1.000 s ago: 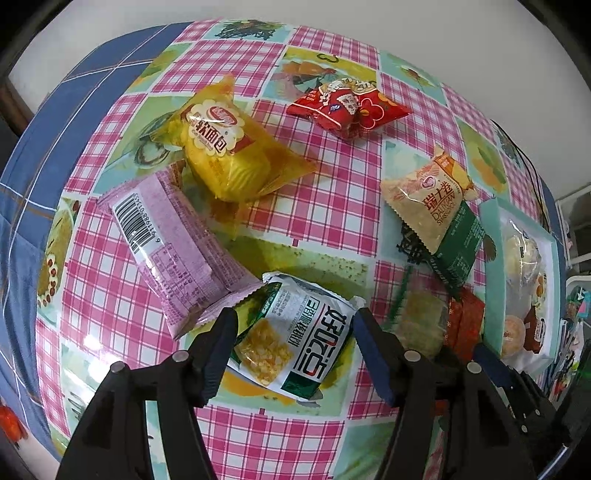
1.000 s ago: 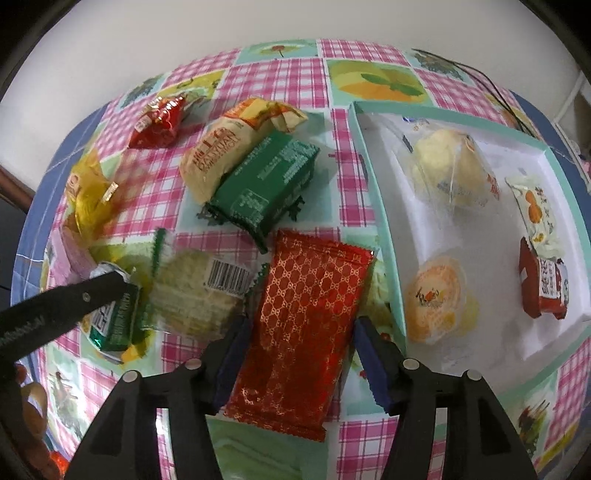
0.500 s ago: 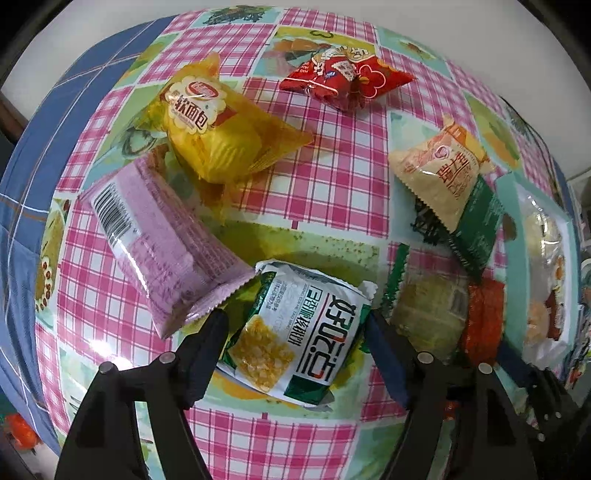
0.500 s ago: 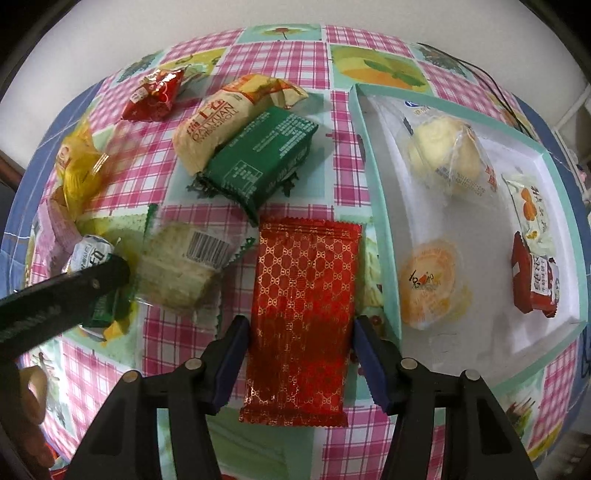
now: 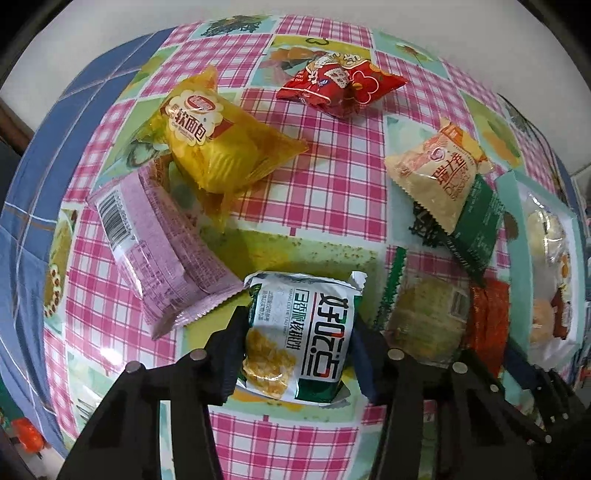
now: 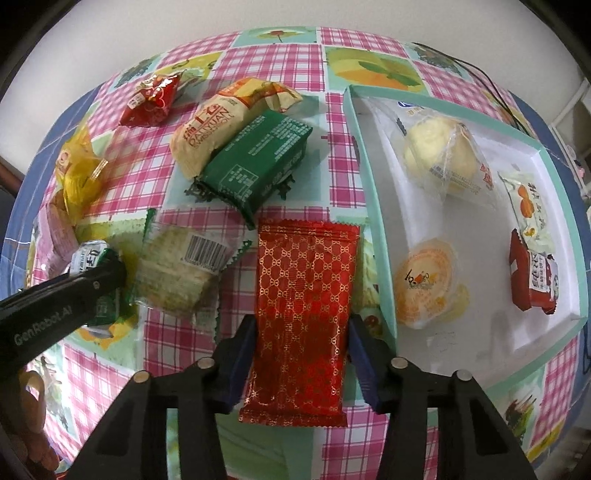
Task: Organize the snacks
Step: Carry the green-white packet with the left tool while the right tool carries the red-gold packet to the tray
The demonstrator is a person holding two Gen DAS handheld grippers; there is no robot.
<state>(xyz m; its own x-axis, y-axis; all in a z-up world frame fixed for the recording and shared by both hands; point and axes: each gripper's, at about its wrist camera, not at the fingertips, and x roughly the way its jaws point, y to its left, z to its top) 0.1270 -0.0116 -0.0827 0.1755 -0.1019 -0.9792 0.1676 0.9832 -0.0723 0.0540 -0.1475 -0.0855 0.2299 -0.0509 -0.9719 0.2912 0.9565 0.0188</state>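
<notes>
Left wrist: tool [image 5: 299,354] astride white packet [image 5: 301,332].

home | checked fruit-print tablecloth [image 5: 343,192] | white wall [image 6: 295,14]

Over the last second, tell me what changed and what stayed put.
Both claws closed in: the left claw now grips the white-green snack packet, and the right claw pinches the red foil packet. Other snacks and the teal tray stayed put.
</notes>
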